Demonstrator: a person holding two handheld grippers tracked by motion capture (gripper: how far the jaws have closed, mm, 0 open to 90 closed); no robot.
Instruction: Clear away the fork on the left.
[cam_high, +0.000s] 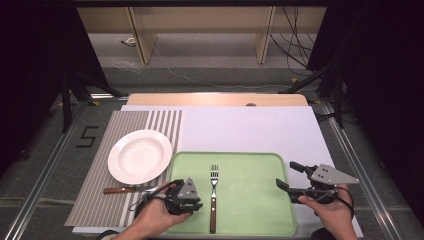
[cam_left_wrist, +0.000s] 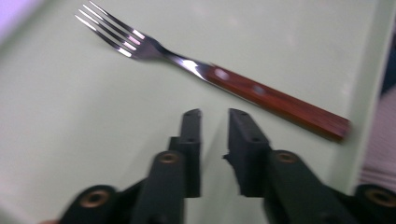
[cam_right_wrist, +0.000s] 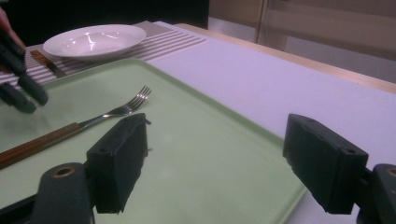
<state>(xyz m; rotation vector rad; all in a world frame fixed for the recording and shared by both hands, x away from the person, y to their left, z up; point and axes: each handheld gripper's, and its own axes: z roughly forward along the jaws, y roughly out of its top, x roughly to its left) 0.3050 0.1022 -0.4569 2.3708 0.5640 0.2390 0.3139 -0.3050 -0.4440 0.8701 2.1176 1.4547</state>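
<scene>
A fork (cam_high: 213, 195) with a wooden handle lies lengthwise on the green tray (cam_high: 250, 210), tines pointing away from me. My left gripper (cam_high: 192, 204) hovers over the tray's left part, just left of the fork's handle. In the left gripper view its jaws (cam_left_wrist: 215, 112) stand a narrow gap apart with nothing between them, and the fork (cam_left_wrist: 233, 84) lies just beyond their tips on the tray (cam_left_wrist: 70, 116). My right gripper (cam_high: 286, 174) sits at the tray's right edge, wide open and empty (cam_right_wrist: 215, 121), facing the fork (cam_right_wrist: 93, 122) across the tray (cam_right_wrist: 210, 154).
A white deep plate (cam_high: 139, 156) rests on a striped placemat (cam_high: 100, 200) left of the tray, with a wooden-handled knife (cam_high: 120, 189) lying in front of it. A white mat (cam_high: 250, 130) covers the table behind the tray.
</scene>
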